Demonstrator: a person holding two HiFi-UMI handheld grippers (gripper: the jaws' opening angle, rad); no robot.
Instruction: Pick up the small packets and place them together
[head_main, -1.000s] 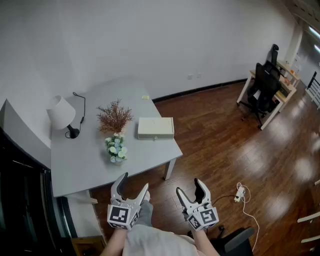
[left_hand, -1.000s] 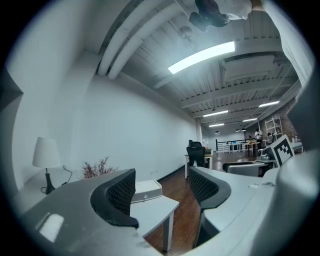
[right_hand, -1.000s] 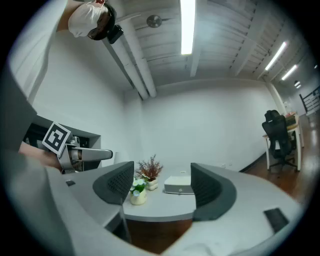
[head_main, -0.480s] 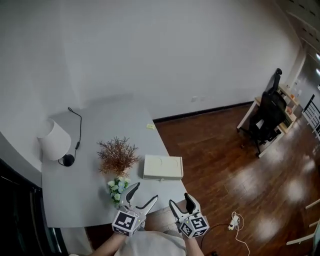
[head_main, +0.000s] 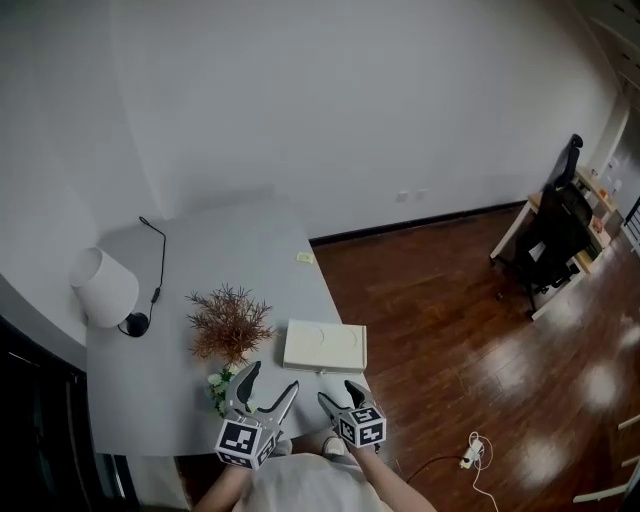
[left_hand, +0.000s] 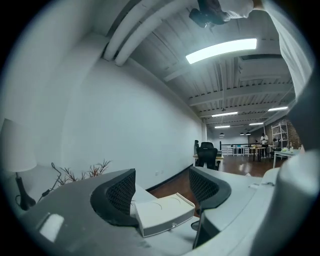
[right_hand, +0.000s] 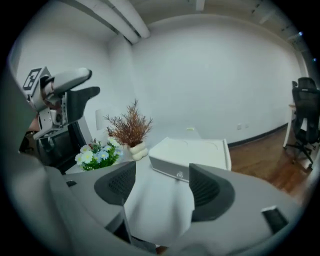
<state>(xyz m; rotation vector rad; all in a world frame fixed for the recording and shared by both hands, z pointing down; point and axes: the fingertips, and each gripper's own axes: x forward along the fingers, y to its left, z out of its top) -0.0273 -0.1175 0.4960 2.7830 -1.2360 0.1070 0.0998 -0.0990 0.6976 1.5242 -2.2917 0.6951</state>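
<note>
One small yellowish packet lies at the far edge of the grey table, also seen in the right gripper view as a tiny packet beyond the box. My left gripper hovers open at the table's near edge, next to the flowers, its jaws framing the cream box with nothing between them. Just to its right, my right gripper is open and tilted down toward the table's near corner; its jaws are empty. Both grippers are far from the packet.
A flat cream box lies near the table's right edge. A dried plant in a vase and a small flower bunch stand left of it. A white lamp is at far left. Wooden floor and an office chair lie to the right.
Both grippers have moved forward from over the floor to the table's near edge, and the right one has dropped and tilted down. The table now appears closer.
</note>
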